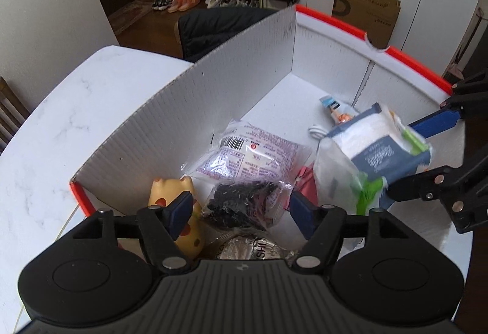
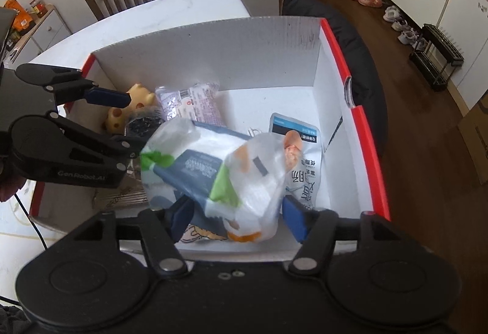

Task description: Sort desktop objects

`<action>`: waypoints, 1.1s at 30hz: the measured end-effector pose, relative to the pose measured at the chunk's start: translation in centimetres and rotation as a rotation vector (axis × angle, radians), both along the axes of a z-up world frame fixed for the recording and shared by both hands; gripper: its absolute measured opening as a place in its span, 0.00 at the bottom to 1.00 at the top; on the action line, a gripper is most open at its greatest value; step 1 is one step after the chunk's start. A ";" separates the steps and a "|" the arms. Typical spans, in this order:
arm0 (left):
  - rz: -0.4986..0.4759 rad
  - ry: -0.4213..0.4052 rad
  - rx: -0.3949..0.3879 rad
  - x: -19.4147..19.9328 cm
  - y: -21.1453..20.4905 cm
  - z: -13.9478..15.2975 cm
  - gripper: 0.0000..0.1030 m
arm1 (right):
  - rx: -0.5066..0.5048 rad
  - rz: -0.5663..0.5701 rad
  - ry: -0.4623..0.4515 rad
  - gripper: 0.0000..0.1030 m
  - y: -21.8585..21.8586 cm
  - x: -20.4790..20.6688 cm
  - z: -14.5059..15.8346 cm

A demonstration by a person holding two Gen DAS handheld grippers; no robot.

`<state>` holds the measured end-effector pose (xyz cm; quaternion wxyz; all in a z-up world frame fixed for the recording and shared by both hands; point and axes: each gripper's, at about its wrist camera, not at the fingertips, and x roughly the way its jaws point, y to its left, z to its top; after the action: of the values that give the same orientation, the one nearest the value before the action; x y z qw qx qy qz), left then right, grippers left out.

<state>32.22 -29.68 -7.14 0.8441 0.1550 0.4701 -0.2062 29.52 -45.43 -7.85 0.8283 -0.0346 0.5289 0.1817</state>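
**Both jaws over the box, one pack in the air**

Jaws of the right gripper (image 2: 235,219) stand wide apart, and the tissue pack (image 2: 213,169) sits between them, blurred. Whether the blue pads touch it I cannot tell; on the far side there is a clear gap, so I judge that the pack is being let go, or hangs very loosely, above the white box (image 2: 213,59). This place makes sense for sorting: the pack is over the free right half of the box floor, beside the snack packet (image 2: 305,157) that already lies there.

Jaws of the left gripper (image 1: 241,212) are open too and hold nothing. This gripper hovers over the near left part of the box, above the black packet (image 1: 241,203), the yellow toy (image 1: 180,212) and the flat pink-printed bag (image 1: 253,154). These things lie close together against the left wall, probably so that room is left for more.

A white cable (image 1: 317,131) lies on the floor of the box near the middle. The box itself rests on the white marble surface (image 1: 61,126), its red-edged rim toward the room, so both grippers can reach in from above.
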 end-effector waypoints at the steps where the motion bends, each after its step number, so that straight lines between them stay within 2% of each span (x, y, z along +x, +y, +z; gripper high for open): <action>1: 0.004 -0.001 -0.006 -0.1 0.1 0.2 0.67 | 0.002 0.002 -0.002 0.63 -0.1 -0.1 0.2; 8: 0.028 -0.024 -0.063 -1.5 1.2 1.9 0.69 | 0.014 0.012 -0.041 0.66 -0.5 -1.1 1.9; 20: 0.085 -0.093 -0.175 -5.1 3.5 5.5 0.71 | 0.036 0.049 -0.163 0.69 0.1 -3.3 6.2; 28: 0.108 -0.151 -0.211 -8.5 6.0 7.3 0.71 | 0.050 0.034 -0.245 0.70 2.0 -5.2 7.5; 33: 0.124 -0.162 -0.231 -10.4 7.5 7.8 0.77 | 0.070 0.012 -0.275 0.70 3.0 -6.4 7.8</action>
<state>21.82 -22.15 0.68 0.9026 0.0436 0.3822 -0.1933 23.09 -42.41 -0.03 0.8925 -0.0335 0.4037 0.1982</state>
